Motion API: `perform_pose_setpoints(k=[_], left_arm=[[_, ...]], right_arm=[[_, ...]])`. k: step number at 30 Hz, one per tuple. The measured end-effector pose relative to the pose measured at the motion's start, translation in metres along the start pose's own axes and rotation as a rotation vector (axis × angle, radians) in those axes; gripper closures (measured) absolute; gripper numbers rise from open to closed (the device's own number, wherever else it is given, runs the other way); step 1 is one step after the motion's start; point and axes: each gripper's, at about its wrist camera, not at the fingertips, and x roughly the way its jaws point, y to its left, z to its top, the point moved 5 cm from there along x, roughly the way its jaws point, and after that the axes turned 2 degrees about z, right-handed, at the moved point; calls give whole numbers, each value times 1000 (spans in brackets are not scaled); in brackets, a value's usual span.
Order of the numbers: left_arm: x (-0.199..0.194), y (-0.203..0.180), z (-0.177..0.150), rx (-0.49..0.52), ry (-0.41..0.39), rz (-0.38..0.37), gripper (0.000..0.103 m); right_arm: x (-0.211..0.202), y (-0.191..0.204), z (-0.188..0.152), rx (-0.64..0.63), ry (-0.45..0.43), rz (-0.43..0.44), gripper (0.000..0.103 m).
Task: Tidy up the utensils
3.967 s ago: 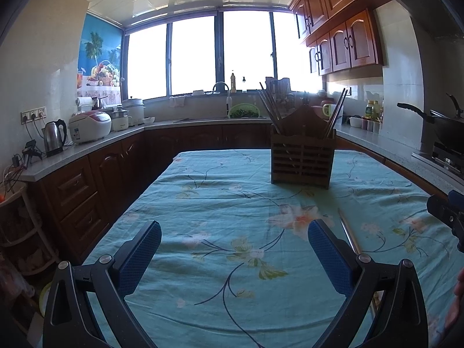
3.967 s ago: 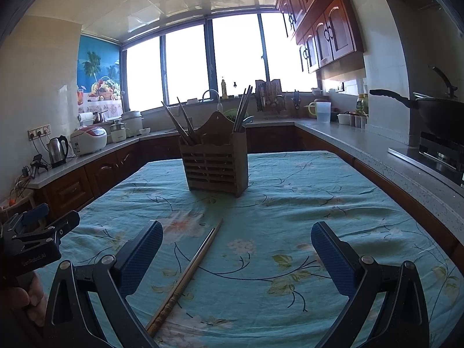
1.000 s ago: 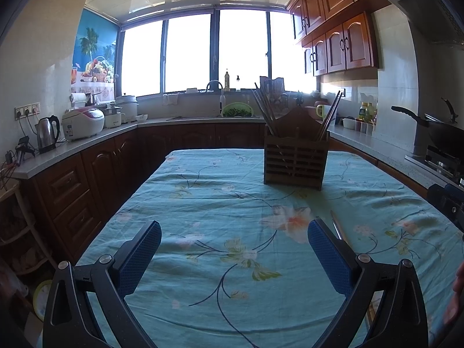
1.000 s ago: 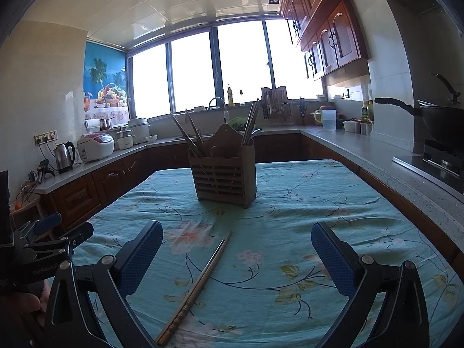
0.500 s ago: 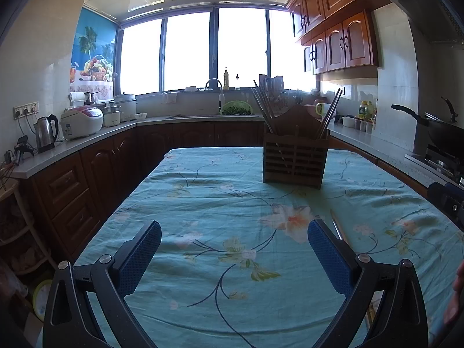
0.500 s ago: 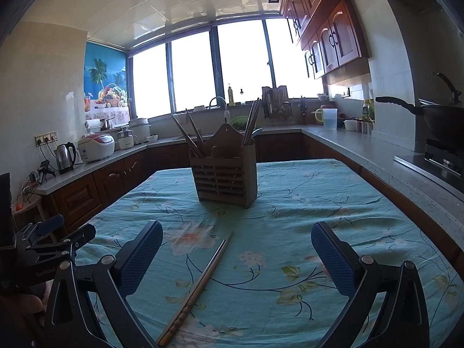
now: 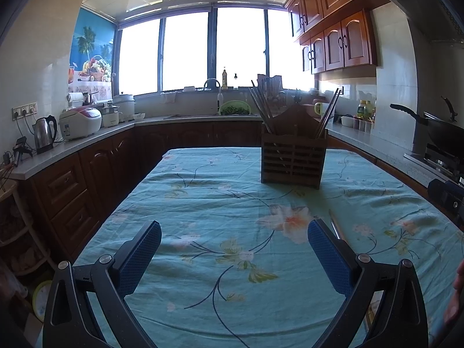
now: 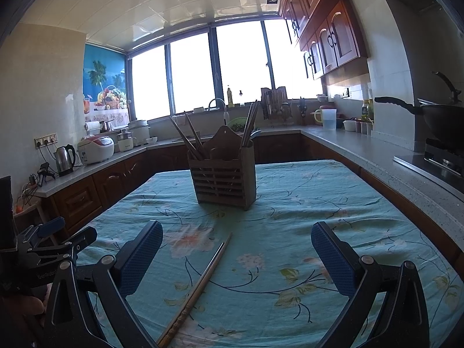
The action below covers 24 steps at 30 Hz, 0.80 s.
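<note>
Right claw stood open, empty, as did the left claw. We noted chopsticks lying on the desk before the holder; advise straddling both sticks mid-length.

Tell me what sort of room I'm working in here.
A home kitchen, most likely: a wok on a stove, a rice cooker and kettle on the counter, and a wooden chopstick holder on the cloth-covered table.

chopsticks on table, holder behind (w/ more)
</note>
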Motion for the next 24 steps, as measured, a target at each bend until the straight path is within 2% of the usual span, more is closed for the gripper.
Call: perform_pose_setpoints(k=[24], left_arm=[[5,-14,8,14,27,-18,1]], right_arm=[[13,-14,-3,20,32,5,0]])
